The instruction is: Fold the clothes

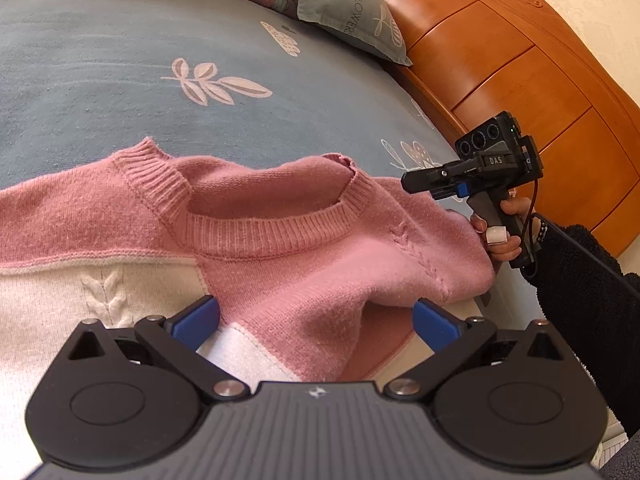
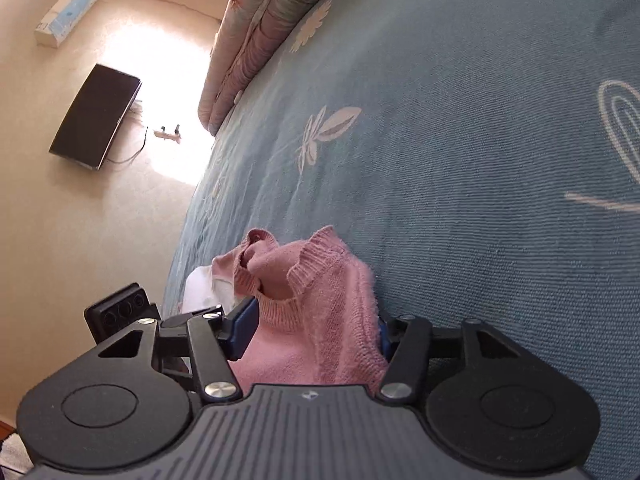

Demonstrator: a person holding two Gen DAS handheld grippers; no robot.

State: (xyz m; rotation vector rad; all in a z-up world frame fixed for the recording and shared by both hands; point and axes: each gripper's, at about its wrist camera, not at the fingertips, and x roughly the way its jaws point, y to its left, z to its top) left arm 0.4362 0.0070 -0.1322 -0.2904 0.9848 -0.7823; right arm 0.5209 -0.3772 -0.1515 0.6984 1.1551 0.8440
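The sweater (image 1: pixel 304 248) is running off the left wrist view's left edge, and the left tongs (image 1: pixel 316 324) are covering its lower part. In the right wrist view, knit is hiding the right tongs' (image 2: pixel 316 334) far pad, so contact there is remaining indeterminate. The pillow (image 1: pixel 352 16) lettering is reading only partly.

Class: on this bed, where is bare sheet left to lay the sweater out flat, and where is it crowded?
Free: the blue sheet beyond the sweater, up to the pillow and quilt. Crowded: the near edge, where the sweater lies bunched between both claws, and the strip along the headboard, taken by the right claw.
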